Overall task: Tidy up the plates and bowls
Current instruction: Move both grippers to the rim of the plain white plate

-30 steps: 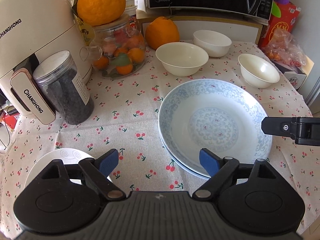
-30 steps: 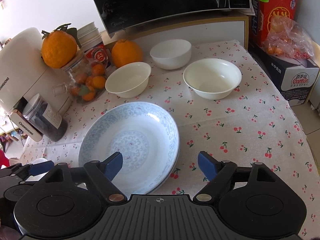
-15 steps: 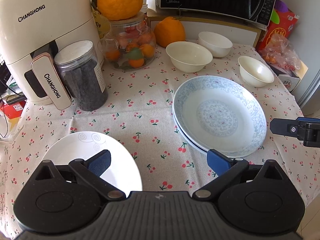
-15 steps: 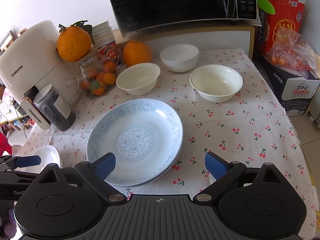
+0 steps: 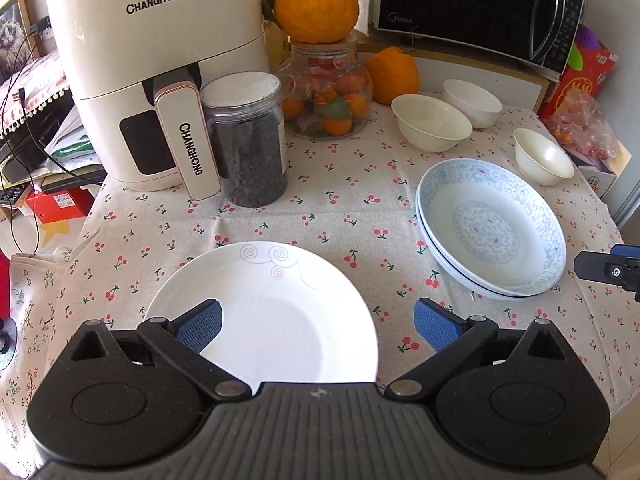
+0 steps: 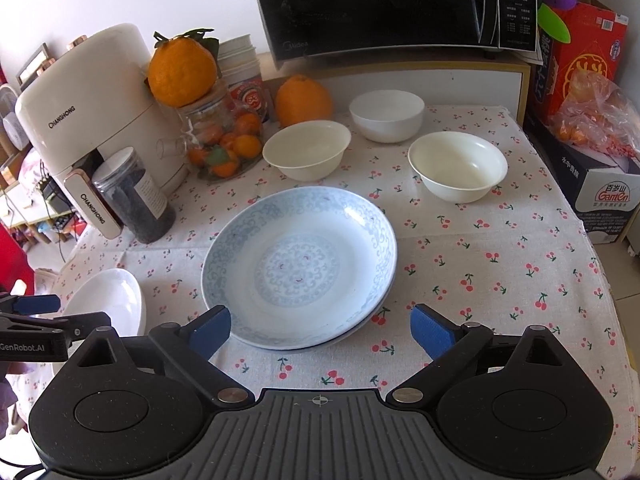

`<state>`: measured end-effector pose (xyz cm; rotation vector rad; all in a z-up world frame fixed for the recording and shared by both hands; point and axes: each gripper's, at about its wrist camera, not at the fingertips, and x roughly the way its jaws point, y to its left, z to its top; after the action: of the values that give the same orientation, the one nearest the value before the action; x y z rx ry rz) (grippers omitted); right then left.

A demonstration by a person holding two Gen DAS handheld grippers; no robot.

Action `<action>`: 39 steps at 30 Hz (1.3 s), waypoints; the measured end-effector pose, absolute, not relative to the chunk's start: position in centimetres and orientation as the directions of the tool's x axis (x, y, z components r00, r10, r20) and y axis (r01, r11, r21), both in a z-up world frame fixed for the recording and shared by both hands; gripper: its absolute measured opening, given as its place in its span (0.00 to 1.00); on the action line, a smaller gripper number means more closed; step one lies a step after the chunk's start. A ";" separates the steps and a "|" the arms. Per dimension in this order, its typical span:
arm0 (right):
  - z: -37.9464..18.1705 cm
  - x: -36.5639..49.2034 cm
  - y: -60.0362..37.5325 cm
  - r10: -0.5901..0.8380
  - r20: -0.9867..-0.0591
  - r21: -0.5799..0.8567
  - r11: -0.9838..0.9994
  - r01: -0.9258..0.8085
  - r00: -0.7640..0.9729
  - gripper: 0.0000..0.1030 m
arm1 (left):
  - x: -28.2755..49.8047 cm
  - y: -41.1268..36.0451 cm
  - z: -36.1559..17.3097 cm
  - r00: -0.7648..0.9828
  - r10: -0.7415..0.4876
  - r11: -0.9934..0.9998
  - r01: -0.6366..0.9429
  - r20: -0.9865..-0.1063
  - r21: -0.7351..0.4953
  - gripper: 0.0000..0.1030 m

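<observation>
Two plates stacked, one plate and three bowls to go

The two blue plates (image 6: 298,266) sit stacked in the middle of the worktop. The white plate (image 5: 264,312) lies alone near the front left corner, and three bowls (image 6: 458,166) stand apart along the back edge. The left gripper (image 5: 316,326) and the right gripper (image 6: 320,332) have just been opening; their fingers are spread wide, with nothing held.

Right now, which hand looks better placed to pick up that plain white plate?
The left. The left gripper hangs open right over the white plate, while the right gripper faces the blue-patterned plates, with the white plate off to its side.
</observation>
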<state>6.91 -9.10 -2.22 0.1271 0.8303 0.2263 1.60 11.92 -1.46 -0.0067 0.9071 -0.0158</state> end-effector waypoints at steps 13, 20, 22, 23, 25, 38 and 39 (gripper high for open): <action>-3.2 6.5 -2.7 0.394 -0.675 0.286 0.919 -0.271 0.624 0.95 | 0.4 17.8 -2.7 0.642 0.019 0.995 -0.087 -0.767 -0.048 0.99; -4.4 6.0 0.7 0.460 -0.647 0.306 0.887 -0.344 0.609 0.95 | 0.0 20.7 -4.2 0.638 0.010 0.988 -0.125 -0.770 -0.091 0.99; -4.7 5.8 1.5 0.476 -0.636 0.306 0.878 -0.367 0.607 0.95 | -0.1 21.3 -4.5 0.643 0.005 0.986 -0.129 -0.766 -0.102 0.99; -4.9 5.7 2.0 0.483 -0.634 0.307 0.874 -0.377 0.604 0.95 | -0.2 21.5 -4.7 0.646 0.006 0.986 -0.132 -0.764 -0.103 0.99; -5.4 5.6 2.7 0.494 -0.638 0.310 0.867 -0.390 0.590 0.95 | -0.2 22.0 -4.9 0.654 0.014 0.985 -0.137 -0.757 -0.100 0.99; -8.9 6.0 5.6 0.500 -0.709 0.353 0.862 -0.363 0.497 0.95 | -0.2 23.7 -6.0 0.629 -0.042 0.972 -0.154 -0.777 -0.177 0.79; -8.9 6.1 5.7 0.503 -0.709 0.359 0.861 -0.361 0.494 0.95 | -0.2 23.7 -6.0 0.624 -0.046 0.971 -0.155 -0.780 -0.180 0.76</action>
<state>6.11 5.73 -8.93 0.1704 0.9147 0.5267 -0.20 23.70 -6.05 -0.2401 0.8974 0.0633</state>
